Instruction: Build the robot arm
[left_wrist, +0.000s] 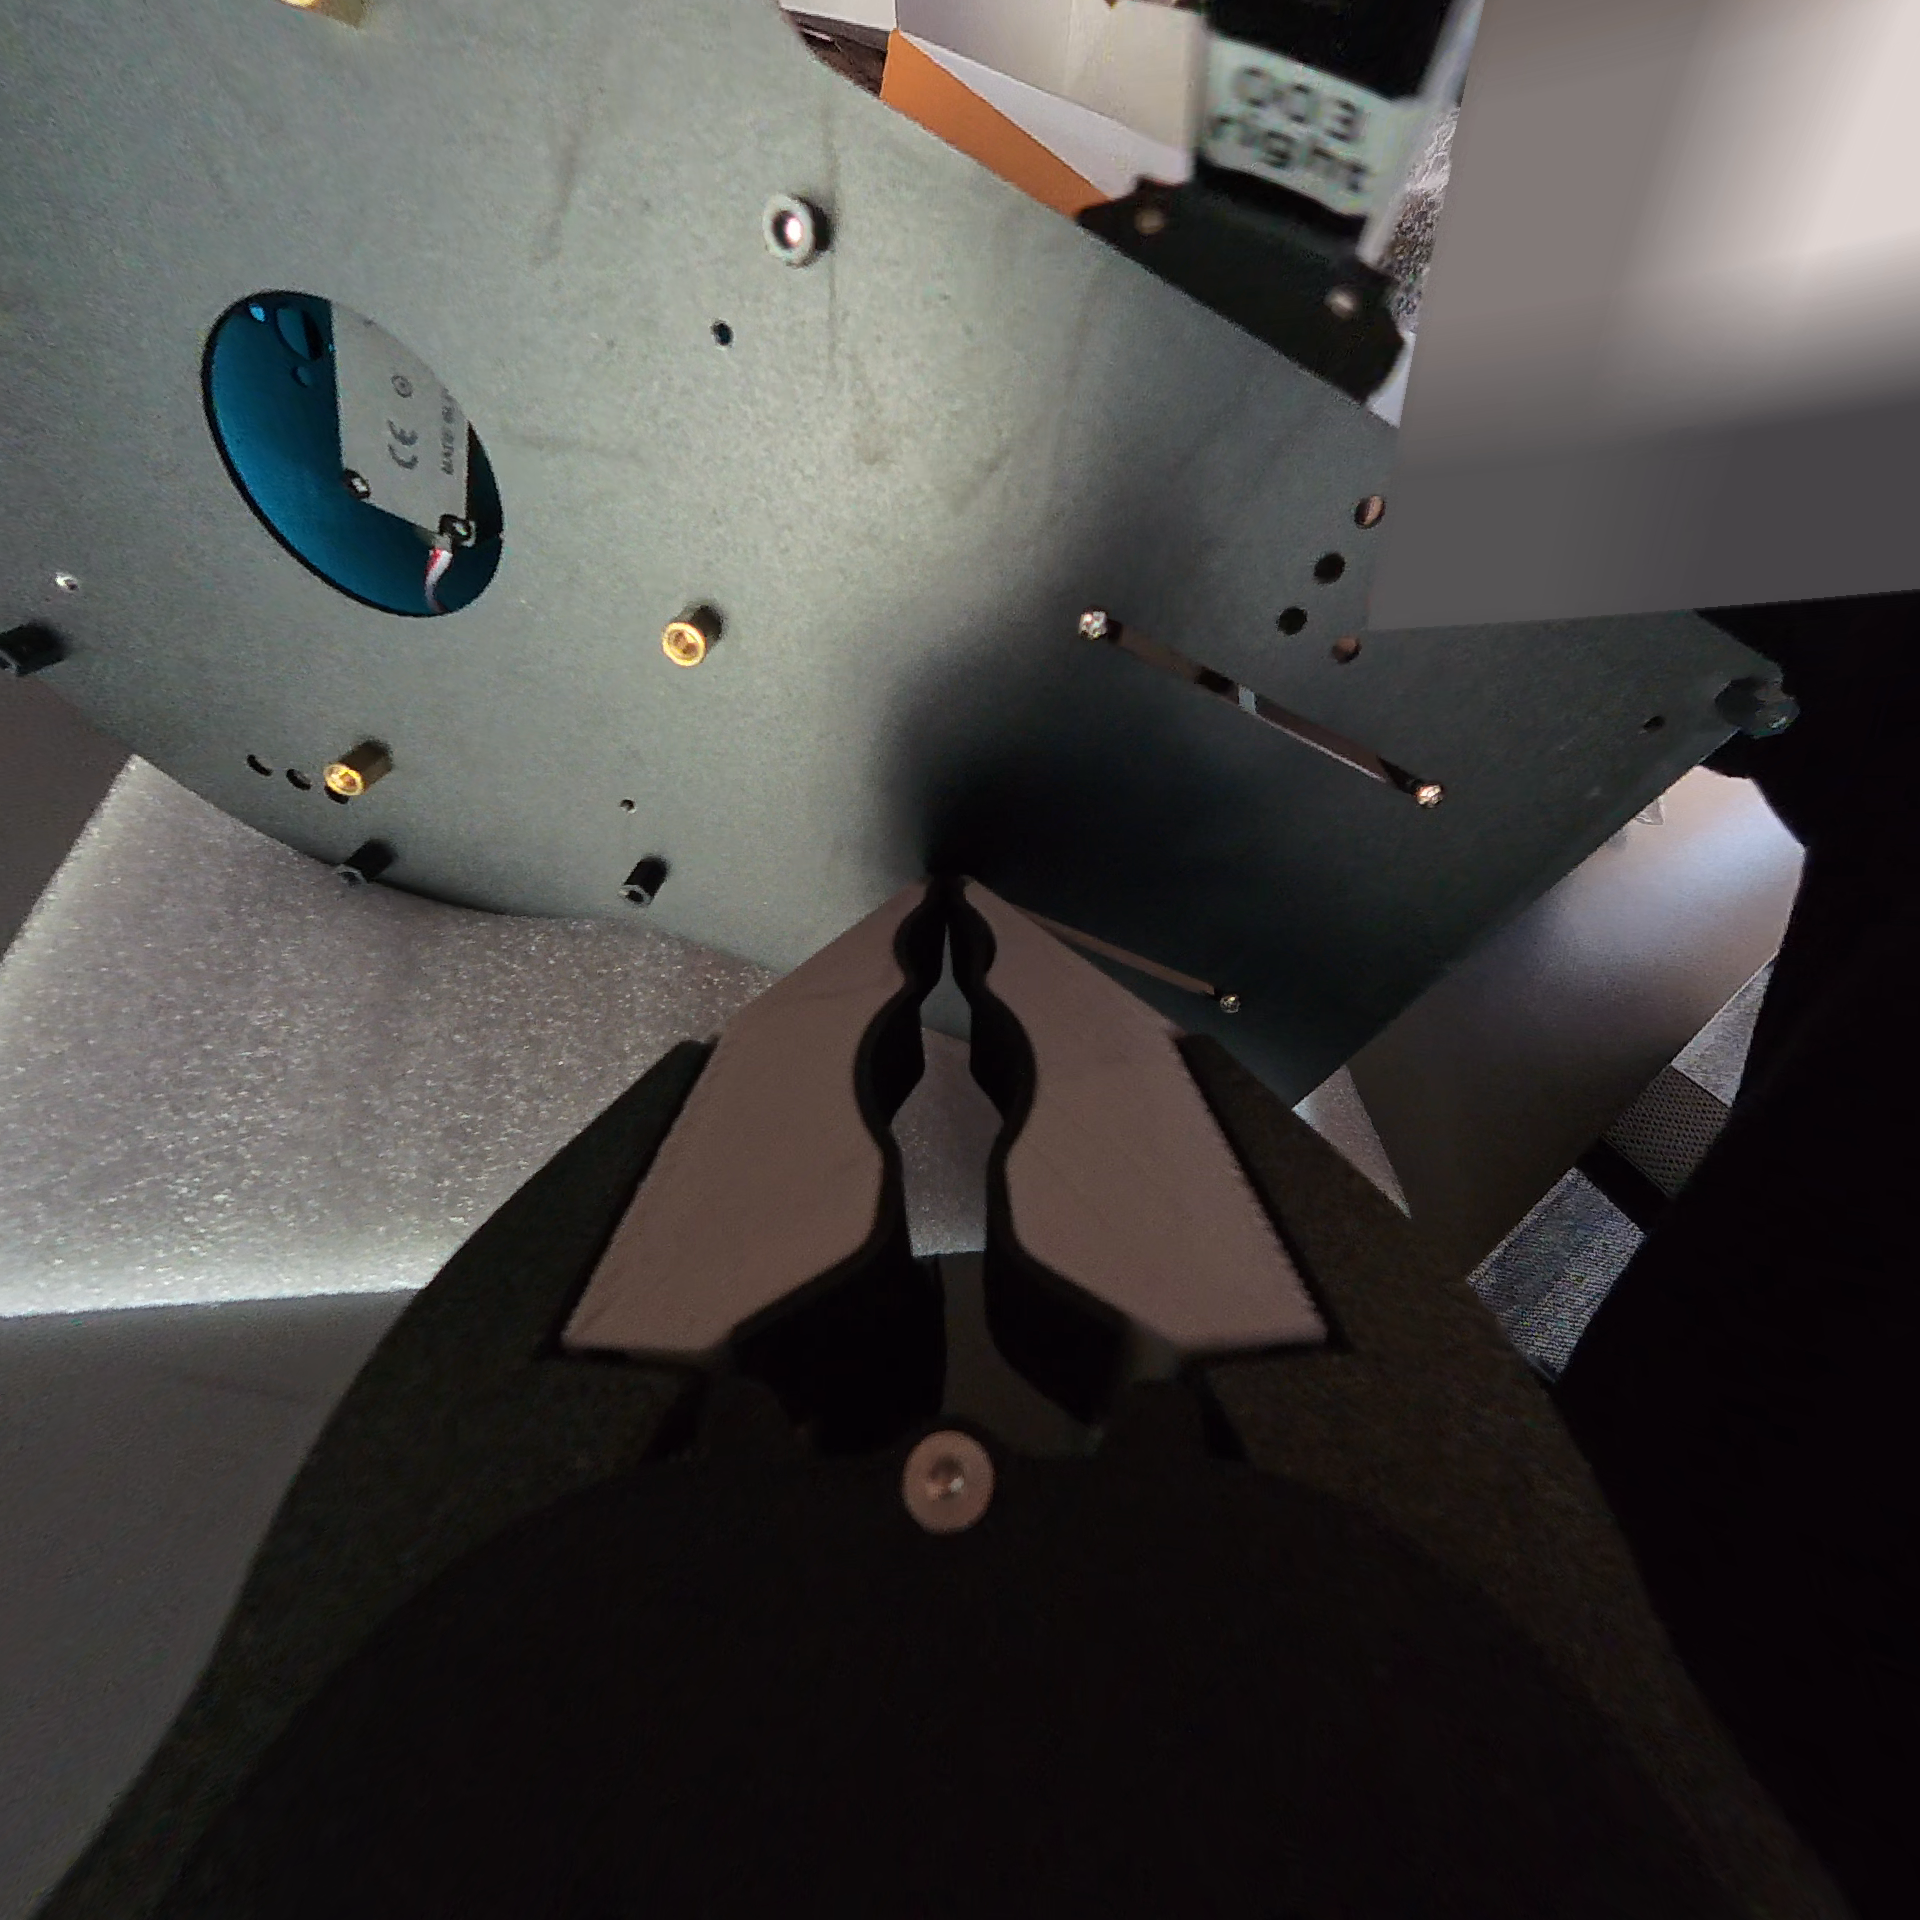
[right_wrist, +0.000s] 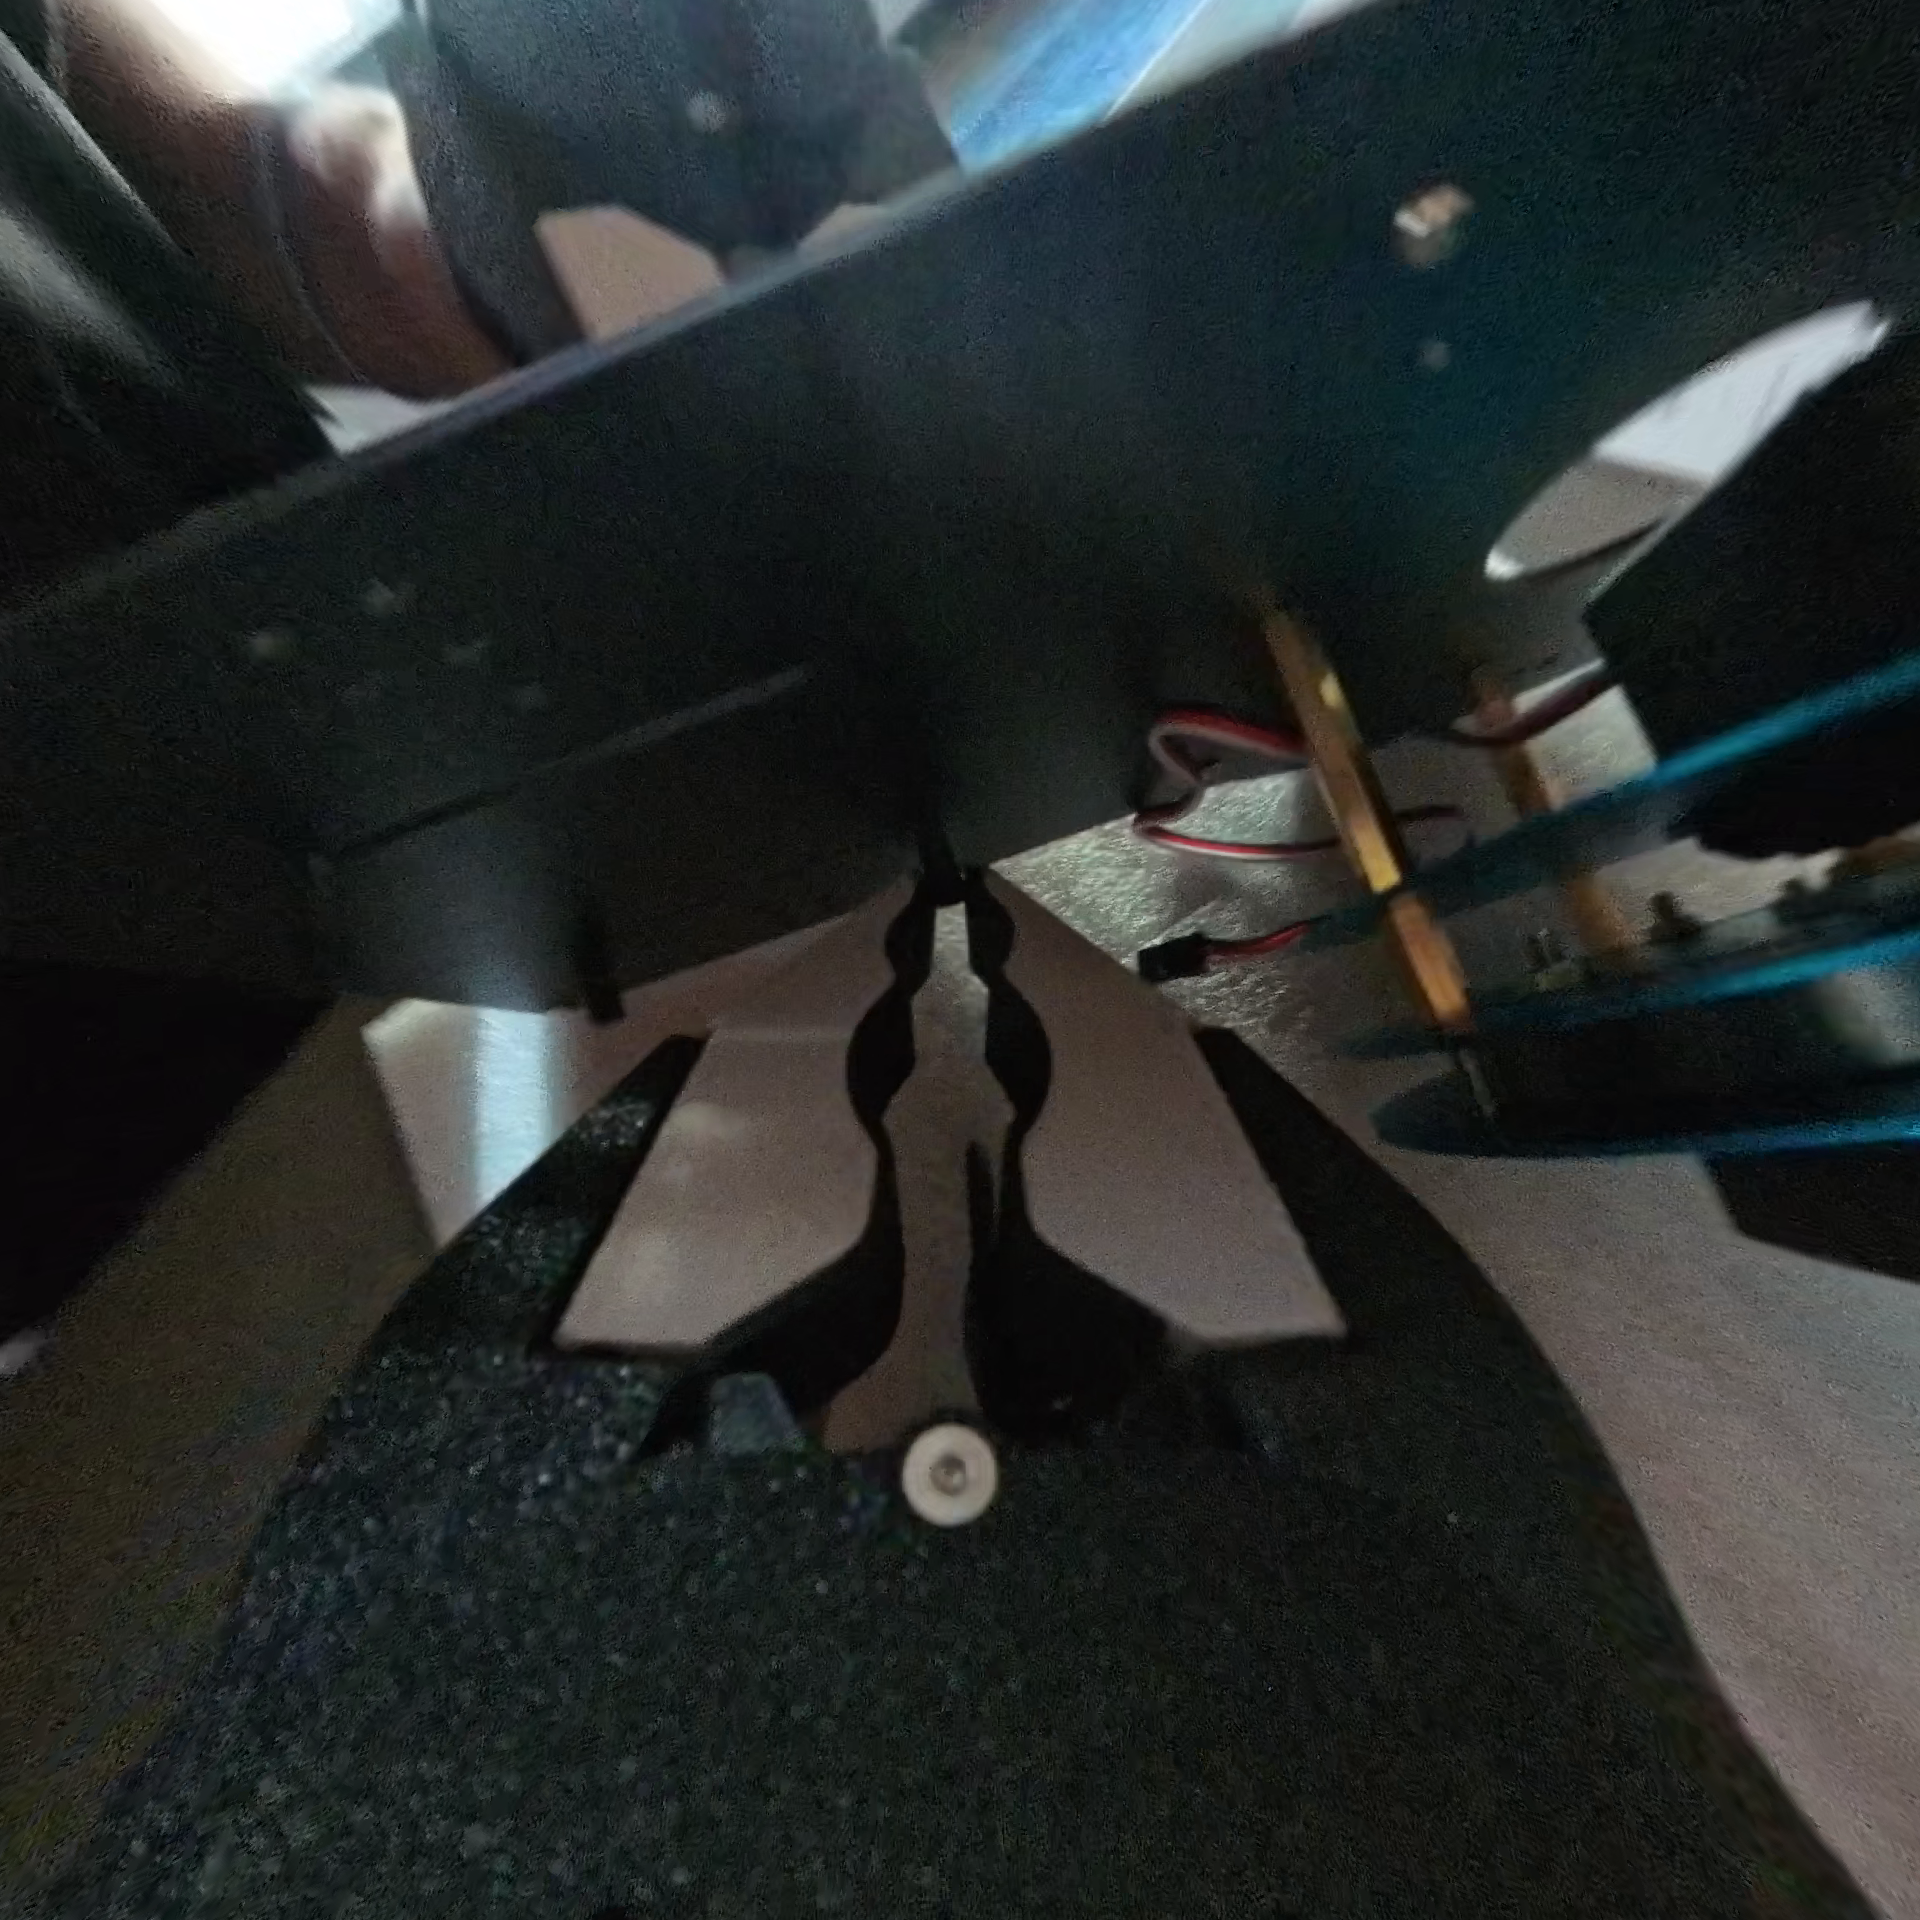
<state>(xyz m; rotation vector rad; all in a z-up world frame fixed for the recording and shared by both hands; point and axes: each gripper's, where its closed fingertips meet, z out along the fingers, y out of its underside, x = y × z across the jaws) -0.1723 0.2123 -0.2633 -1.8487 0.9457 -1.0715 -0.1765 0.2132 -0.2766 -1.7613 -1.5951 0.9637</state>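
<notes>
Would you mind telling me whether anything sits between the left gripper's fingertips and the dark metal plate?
Nothing visible does. The left gripper has its tips closed on the lower edge of the dark metal plate, with no part between them. The brass standoffs and the round cutout lie off to the side, clear of the grip.

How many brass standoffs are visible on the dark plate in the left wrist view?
2: one brass standoff right of the round hole, another near the dark plate lower edge. More may be hidden.
</notes>
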